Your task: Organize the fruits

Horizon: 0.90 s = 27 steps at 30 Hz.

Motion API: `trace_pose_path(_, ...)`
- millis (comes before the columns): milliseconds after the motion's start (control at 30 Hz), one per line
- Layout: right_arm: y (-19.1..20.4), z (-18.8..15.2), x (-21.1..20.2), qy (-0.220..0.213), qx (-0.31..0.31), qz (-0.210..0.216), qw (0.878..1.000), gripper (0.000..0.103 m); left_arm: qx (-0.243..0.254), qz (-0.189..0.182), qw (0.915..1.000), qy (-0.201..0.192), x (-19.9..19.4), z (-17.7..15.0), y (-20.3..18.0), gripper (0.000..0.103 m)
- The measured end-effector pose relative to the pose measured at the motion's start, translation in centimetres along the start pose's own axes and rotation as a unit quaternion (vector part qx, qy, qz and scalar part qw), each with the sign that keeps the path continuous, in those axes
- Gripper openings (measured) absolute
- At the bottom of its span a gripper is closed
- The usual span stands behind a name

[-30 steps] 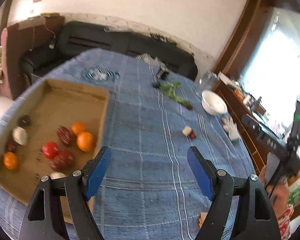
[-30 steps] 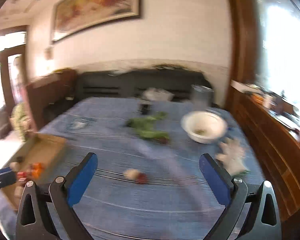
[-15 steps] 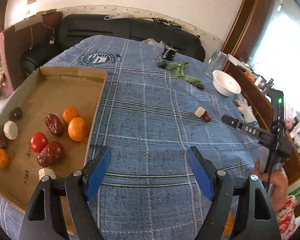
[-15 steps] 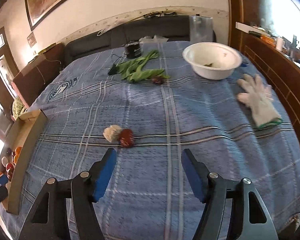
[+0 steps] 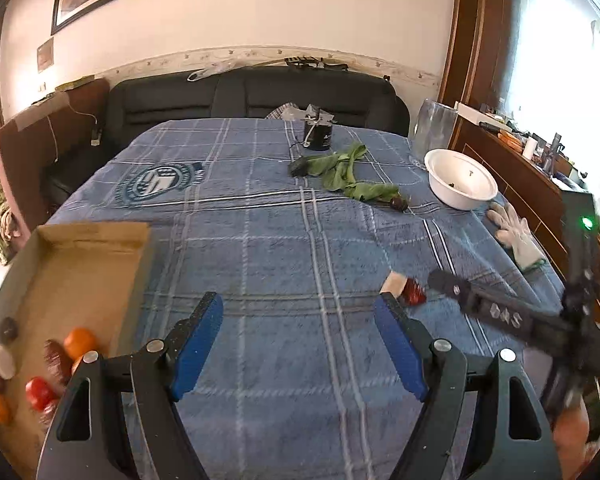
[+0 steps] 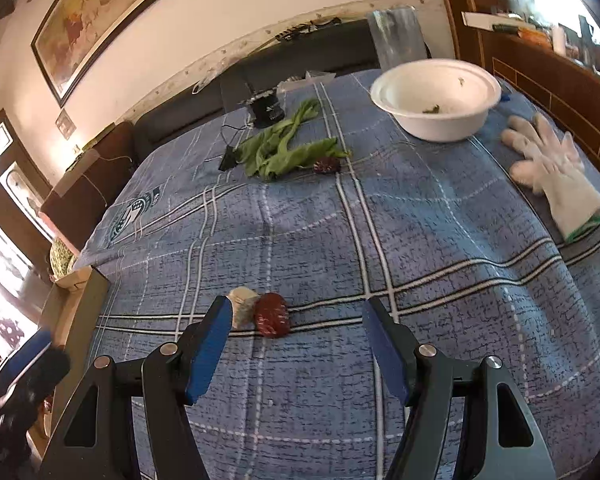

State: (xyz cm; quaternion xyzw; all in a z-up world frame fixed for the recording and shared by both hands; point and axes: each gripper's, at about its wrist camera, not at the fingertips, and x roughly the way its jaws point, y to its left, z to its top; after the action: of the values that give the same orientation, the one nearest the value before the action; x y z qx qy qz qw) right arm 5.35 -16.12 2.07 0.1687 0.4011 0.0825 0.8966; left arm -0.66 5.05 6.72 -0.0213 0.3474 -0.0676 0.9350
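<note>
My right gripper (image 6: 294, 346): tilted down over the table, jaws spread, empty; red date (image 6: 272, 315) and pale piece (image 6: 242, 306) at 12 o'clock. My left gripper (image 5: 298, 346): likewise spread, empty. Cardboard tray (image 5: 88, 256), 9 o'clock: oranges (image 5: 80, 342), tomato (image 5: 39, 392), probably dates. White bowl (image 6: 436, 98), 1 o'clock: green scraps.
</note>
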Motion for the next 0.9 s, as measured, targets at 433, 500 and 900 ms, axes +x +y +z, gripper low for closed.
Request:
trace_pose_path(433,-0.9,-0.3,0.9,0.004,0.010,-0.006,1.000,0.075,0.017,-0.007,0.9995,0.025,2.4,-2.1,-0.2,0.077)
trace_pose_path(500,-1.2,-0.3,0.8,0.003,0.018,-0.001,1.000,0.077,0.021,-0.006,0.9994,0.026,2.4,-2.3,-0.5,0.077)
trace_pose_path(900,-1.7,-0.4,0.7,0.009,0.031,0.009,0.999,0.081,0.020,-0.009,0.9986,0.047,3.2,-2.8,-0.5,0.077)
